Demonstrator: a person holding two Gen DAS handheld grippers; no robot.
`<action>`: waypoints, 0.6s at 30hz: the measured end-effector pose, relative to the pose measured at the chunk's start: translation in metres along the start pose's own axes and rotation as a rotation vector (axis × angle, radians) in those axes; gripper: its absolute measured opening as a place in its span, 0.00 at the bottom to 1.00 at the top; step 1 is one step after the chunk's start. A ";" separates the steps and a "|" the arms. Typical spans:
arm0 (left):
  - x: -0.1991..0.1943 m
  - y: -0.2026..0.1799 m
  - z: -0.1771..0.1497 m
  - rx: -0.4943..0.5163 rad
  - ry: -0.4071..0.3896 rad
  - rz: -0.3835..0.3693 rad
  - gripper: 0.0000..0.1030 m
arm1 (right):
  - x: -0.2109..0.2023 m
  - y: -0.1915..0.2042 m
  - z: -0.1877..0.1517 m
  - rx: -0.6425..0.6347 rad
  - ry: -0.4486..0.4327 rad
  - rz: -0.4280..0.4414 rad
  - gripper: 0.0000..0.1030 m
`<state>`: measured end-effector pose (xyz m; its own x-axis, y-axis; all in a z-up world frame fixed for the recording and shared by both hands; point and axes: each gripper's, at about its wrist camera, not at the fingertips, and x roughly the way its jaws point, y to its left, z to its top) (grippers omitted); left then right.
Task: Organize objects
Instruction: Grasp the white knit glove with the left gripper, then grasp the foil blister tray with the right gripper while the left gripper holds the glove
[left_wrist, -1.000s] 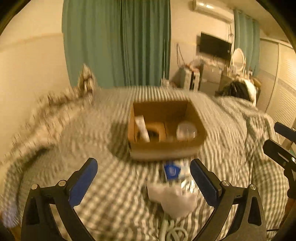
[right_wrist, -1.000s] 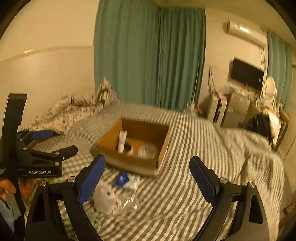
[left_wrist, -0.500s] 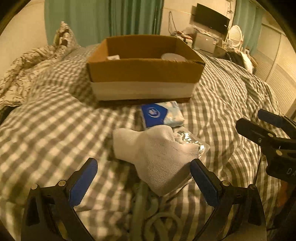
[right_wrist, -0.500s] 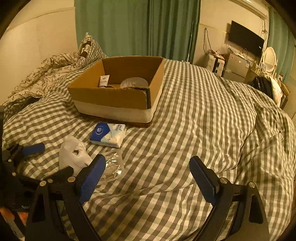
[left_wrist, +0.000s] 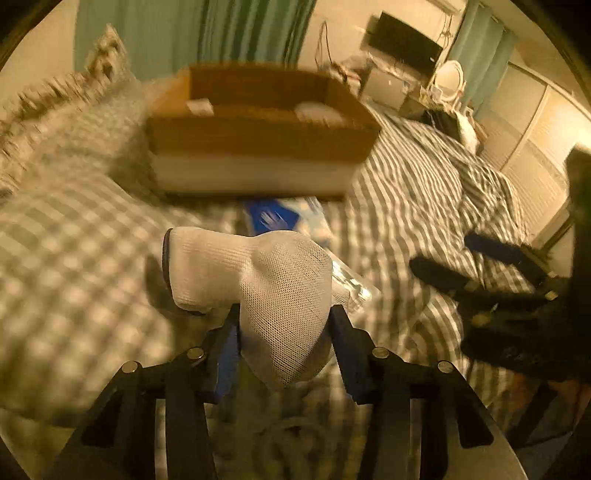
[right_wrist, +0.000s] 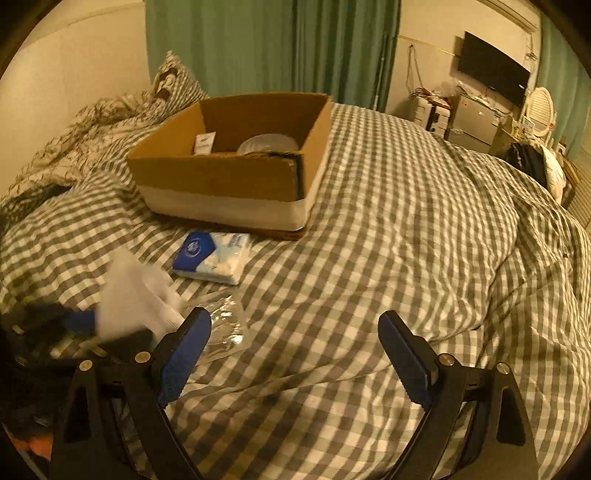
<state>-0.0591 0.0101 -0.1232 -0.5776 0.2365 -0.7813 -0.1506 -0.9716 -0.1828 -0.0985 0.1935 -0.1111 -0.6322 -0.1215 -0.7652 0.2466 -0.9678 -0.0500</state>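
Note:
My left gripper is shut on a white mesh sock and holds it just above the checked bedcover; it shows blurred in the right wrist view. A blue-and-white tissue pack and a clear plastic wrapper lie on the bed before an open cardboard box. The box holds a white tube and a clear round lid. My right gripper is open and empty over the bed, right of the wrapper.
A rumpled patterned duvet and pillow lie at the left behind the box. A pale green cord lies under my left gripper. Green curtains, a television and a dresser stand beyond the bed.
My left gripper has closed on the white sock and lifted it off the bed. My right gripper has come slightly closer to the bed and stays open.

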 end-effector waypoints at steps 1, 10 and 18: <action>-0.011 0.005 0.003 0.015 -0.029 0.041 0.45 | 0.003 0.005 -0.001 -0.012 0.007 0.007 0.89; -0.020 0.044 0.009 0.025 -0.064 0.178 0.45 | 0.035 0.062 -0.015 -0.140 0.094 0.077 0.89; -0.011 0.051 0.003 0.027 -0.052 0.164 0.45 | 0.073 0.093 -0.025 -0.270 0.150 0.042 0.90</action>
<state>-0.0627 -0.0419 -0.1219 -0.6371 0.0759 -0.7670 -0.0723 -0.9966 -0.0385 -0.1032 0.1000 -0.1881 -0.5066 -0.1065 -0.8556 0.4690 -0.8667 -0.1698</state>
